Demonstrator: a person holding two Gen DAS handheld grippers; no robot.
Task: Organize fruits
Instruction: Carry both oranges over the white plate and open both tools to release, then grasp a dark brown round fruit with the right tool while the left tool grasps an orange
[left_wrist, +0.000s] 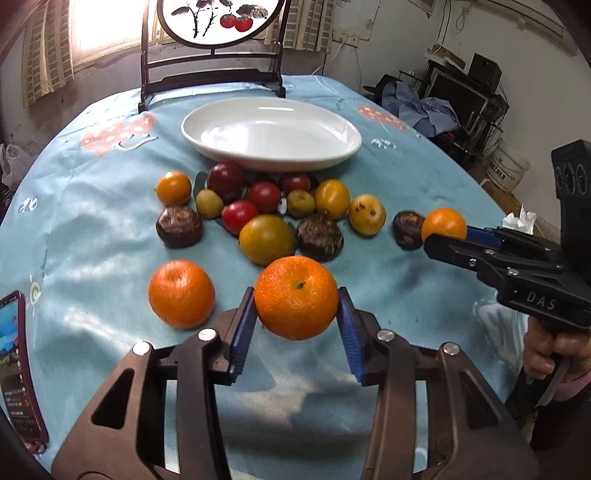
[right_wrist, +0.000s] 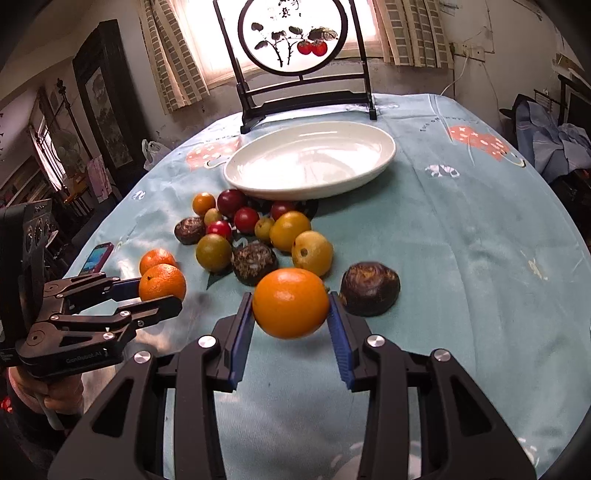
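Note:
My left gripper (left_wrist: 296, 295) is shut on a dimpled mandarin (left_wrist: 296, 297), held just above the blue tablecloth. A second mandarin (left_wrist: 181, 293) lies to its left. My right gripper (right_wrist: 290, 297) is shut on a smooth orange fruit (right_wrist: 290, 302). From the left wrist view, the right gripper (left_wrist: 445, 236) and its fruit (left_wrist: 443, 223) are at the right. In the right wrist view, the left gripper (right_wrist: 160, 293) and its mandarin (right_wrist: 162, 282) are at the left. Behind them is a pile of red, yellow and dark brown fruits (left_wrist: 266, 218), in front of an empty white oval plate (left_wrist: 347, 147).
A wooden stand with a round painted screen (right_wrist: 306, 99) stands behind the plate (right_wrist: 384, 155). A phone (left_wrist: 18, 369) lies at the table's left edge. A dark brown fruit (right_wrist: 369, 284) sits just right of my right gripper. A person's hand (left_wrist: 554, 350) grips the right handle.

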